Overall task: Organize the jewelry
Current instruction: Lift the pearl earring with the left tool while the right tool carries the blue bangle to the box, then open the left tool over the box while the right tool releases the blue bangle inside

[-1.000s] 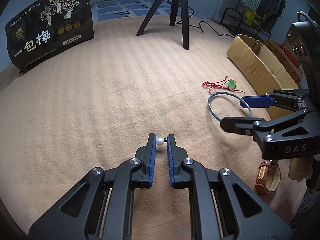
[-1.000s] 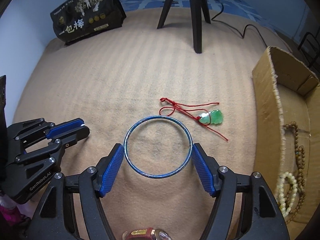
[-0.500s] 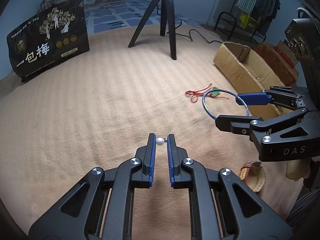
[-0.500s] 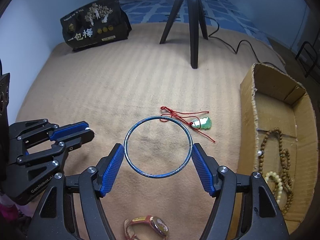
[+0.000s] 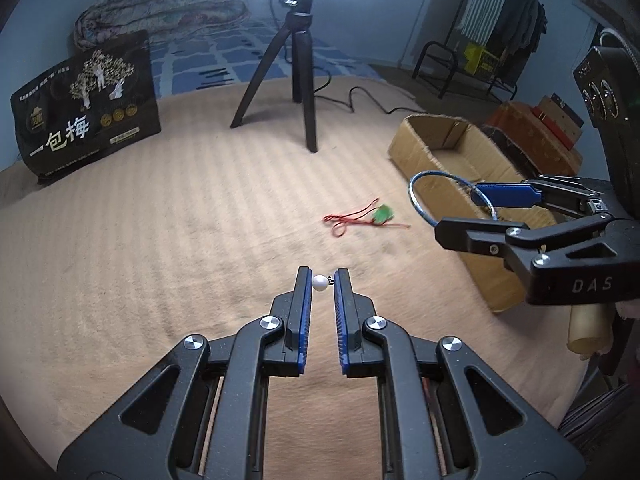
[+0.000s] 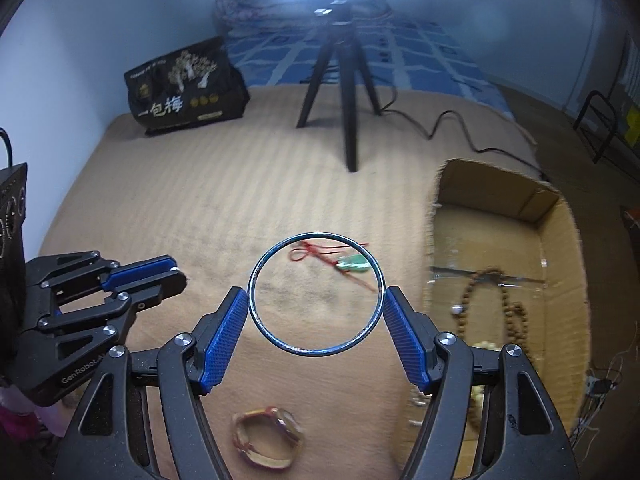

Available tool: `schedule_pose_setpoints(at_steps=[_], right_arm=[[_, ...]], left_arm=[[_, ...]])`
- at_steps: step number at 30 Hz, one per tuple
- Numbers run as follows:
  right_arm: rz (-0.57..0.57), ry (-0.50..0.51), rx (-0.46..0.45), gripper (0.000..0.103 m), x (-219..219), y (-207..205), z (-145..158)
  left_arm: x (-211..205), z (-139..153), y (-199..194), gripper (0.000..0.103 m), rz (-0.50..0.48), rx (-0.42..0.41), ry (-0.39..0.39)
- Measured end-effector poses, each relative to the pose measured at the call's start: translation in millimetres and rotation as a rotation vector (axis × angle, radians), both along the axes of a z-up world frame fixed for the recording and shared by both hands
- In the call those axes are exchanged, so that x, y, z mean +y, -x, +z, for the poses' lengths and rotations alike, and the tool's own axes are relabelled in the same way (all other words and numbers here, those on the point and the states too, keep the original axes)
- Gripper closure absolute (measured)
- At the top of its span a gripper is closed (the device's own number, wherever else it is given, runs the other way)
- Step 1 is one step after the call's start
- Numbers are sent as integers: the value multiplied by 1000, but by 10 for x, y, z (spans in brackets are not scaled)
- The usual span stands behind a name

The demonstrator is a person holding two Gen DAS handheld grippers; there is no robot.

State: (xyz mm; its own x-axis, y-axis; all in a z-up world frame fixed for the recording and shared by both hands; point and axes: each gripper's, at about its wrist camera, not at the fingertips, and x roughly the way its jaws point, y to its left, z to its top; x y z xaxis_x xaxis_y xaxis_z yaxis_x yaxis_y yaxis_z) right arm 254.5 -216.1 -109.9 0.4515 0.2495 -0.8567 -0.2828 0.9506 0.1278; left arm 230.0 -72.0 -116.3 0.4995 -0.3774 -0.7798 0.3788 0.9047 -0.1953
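My left gripper (image 5: 323, 278) is shut on a small white pearl earring (image 5: 319, 282), held above the tan blanket (image 5: 160, 240). My right gripper (image 6: 315, 294) is shut on a thin blue bangle (image 6: 256, 272), held flat in the air left of the cardboard box (image 6: 560, 240); the bangle also shows in the left wrist view (image 5: 416, 196). The box holds brown bead strands (image 6: 492, 304) and pale beads (image 6: 486, 346). A green pendant on red cord (image 6: 352, 265) lies on the blanket, seen through the bangle. A red-strapped watch (image 6: 266, 438) lies below my right gripper.
A black tripod (image 5: 298, 80) with a cable stands at the back of the blanket. A black printed bag (image 5: 86, 104) leans at the back left. Red boxes (image 5: 540, 128) and a metal rack (image 5: 460, 68) sit beyond the cardboard box.
Both grippers have lifted well up from the blanket with their loads. The bangle has moved right, toward the cardboard box. The pendant and watch stayed put.
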Motion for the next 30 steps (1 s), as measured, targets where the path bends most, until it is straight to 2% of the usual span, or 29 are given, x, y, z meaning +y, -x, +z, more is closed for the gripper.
schedule_pose_setpoints(at_steps=[6,15,23,30], right_arm=[[-52,23,-31,34,-296,12,100],[-163,-28,-70,34,-802,-17,291],[-227,-23,-76,34,-1093,-56,310],[-266,-34,-60,34,-1277,-95,241]], left_arm=[[-218,126,26,93,-23,-14,30],[-738,285,60,93,-90,-39,61],[-1168,378,32,93,-143,-55,79],[-1429,341,48,93,-173,-42,85]])
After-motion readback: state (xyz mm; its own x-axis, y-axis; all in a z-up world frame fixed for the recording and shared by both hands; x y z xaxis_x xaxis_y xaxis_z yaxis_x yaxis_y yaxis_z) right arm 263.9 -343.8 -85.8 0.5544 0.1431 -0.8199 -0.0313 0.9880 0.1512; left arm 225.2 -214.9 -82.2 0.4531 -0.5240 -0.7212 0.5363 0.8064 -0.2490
